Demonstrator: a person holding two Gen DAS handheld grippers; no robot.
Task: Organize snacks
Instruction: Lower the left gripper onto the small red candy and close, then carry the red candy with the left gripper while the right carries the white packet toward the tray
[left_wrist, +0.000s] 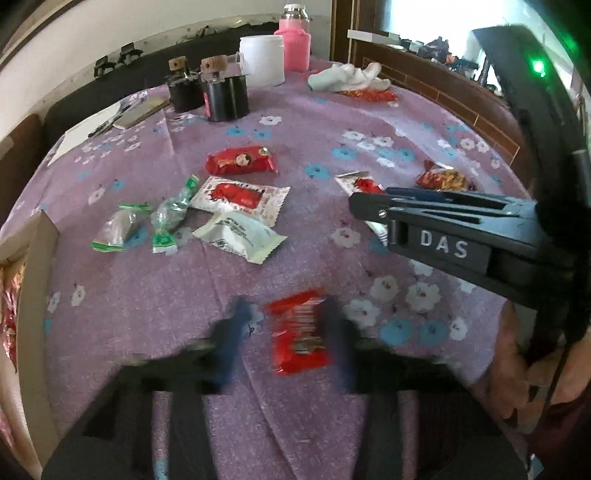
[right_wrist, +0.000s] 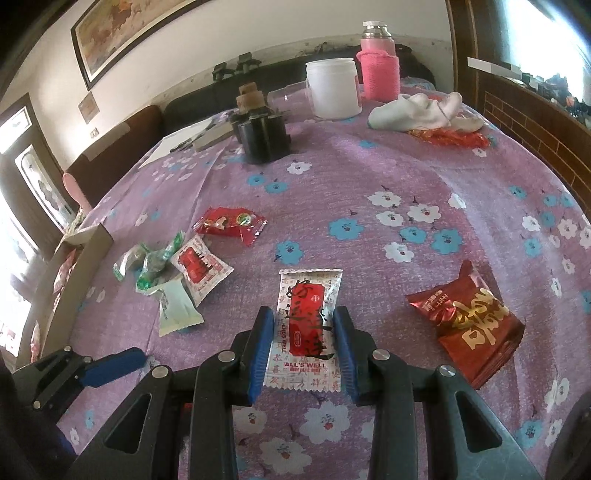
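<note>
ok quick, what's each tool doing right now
left tool: blurred, looks closed on the red packet
right tool: closed on the white-and-red packet

The left gripper (left_wrist: 284, 332) is smeared by motion in its own wrist view, its blue fingers (left_wrist: 232, 339) mere streaks, so whether they press the red foil snack packet (left_wrist: 297, 338) between them cannot be told; the packet's print is unreadable too. The open cardboard box (left_wrist: 35, 295) is cut off by the left edge, its shiny contents only partly seen. The right gripper's arm hides part of a white-and-red sachet (left_wrist: 360, 182). In the right wrist view, the white-and-red sachet's (right_wrist: 308, 325) side edges vanish behind blue pads (right_wrist: 260, 350).
</note>
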